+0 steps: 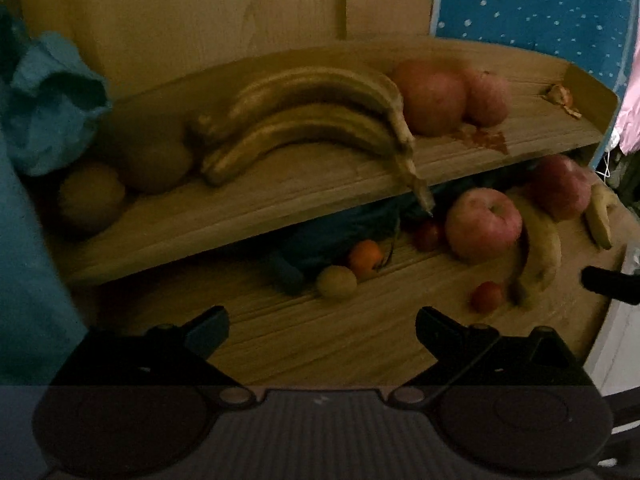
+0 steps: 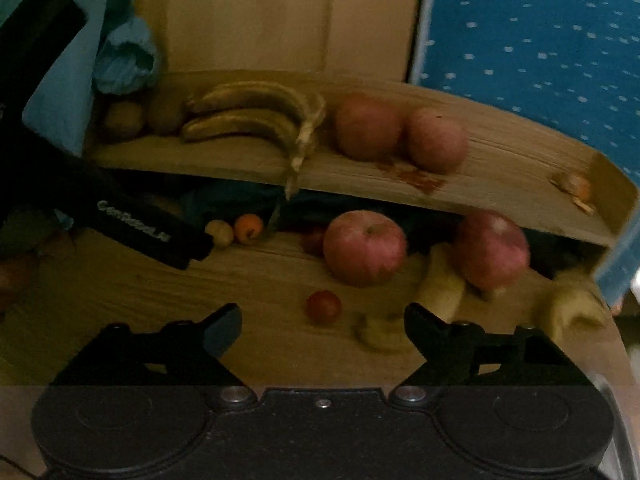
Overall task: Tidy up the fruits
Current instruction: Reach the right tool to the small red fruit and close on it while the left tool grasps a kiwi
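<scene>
A raised wooden shelf point(image 1: 320, 196) point(image 2: 240, 160) carries two bananas point(image 1: 304, 120) point(image 2: 248, 116), two red apples point(image 1: 432, 96) point(image 2: 368, 126) and two kiwis point(image 1: 92, 196) point(image 2: 124, 120). On the table below lie two more apples point(image 1: 484, 224) point(image 2: 364, 248), a banana point(image 1: 540, 256) point(image 2: 440, 284), a small orange point(image 1: 365, 258) point(image 2: 249, 228), a yellow-green fruit point(image 1: 337, 282) point(image 2: 220, 233) and small red fruits point(image 1: 486, 297) point(image 2: 324, 306). My left gripper point(image 1: 322, 330) is open above the table. My right gripper point(image 2: 323, 328) is open too, with the red fruit just ahead.
A wooden table point(image 1: 320, 344) point(image 2: 120, 292) holds everything. Light blue cloth point(image 1: 48, 104) point(image 2: 124, 60) hangs at the shelf's left end. Peel scraps point(image 1: 560, 98) point(image 2: 576, 192) lie at its right end. A starred blue sheet point(image 1: 532, 4) point(image 2: 520, 40) is behind. The left gripper's body point(image 2: 140, 224) crosses the right wrist view.
</scene>
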